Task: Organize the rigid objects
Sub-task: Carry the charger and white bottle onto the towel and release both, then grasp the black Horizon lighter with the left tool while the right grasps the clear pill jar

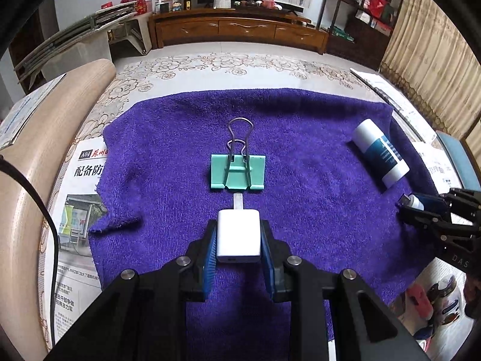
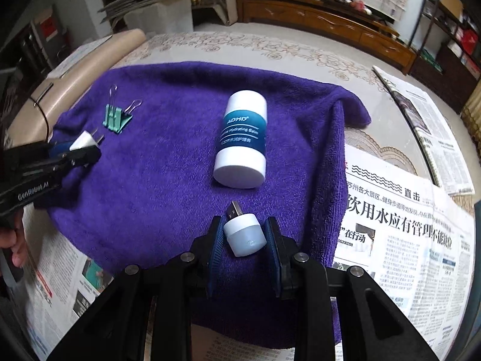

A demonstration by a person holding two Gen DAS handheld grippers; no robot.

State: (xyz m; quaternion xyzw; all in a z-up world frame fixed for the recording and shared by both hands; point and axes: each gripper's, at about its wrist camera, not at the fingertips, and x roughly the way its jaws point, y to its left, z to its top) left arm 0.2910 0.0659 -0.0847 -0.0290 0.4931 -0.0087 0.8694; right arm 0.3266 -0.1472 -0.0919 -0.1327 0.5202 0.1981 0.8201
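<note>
Purple terry towel (image 1: pixel 300 138), spread flat over newspaper sheets (image 2: pixel 405 240) on a table with a floral-patterned cover (image 1: pixel 210 63); serves as the work surface.

Left gripper (image 1: pixel 238 240), black frame with blue ribbed pads: clamped on a white, rounded-rectangular plastic charger plug (image 1: pixel 238 234). The pads press both of its long sides. Its metal prongs point forward, toward the clip, and the plug is held low over the towel; whether it touches the cloth cannot be told from either view.

Mint-green metal binder clip (image 1: pixel 237 173) with silver wire handles: lies on the towel just ahead of the plug's prongs, one handle folded flat and stretched away from the gripper.

Right gripper (image 2: pixel 245 236), same build: closed on a small white cylindrical USB light (image 2: pixel 245 234) with a frosted dome end facing the camera and a metal USB connector pointing forward. It is held above the towel's near edge, close to the newspaper.

White cylindrical bottle with a teal label band (image 2: pixel 242 143): the one closed container in view, lying on its side on the towel, well apart from the clip and ahead of the right gripper. Its contents are not visible.

A person's fingers (image 2: pixel 15 246) show at the left edge of the right wrist view, behind the left gripper's handle.
</note>
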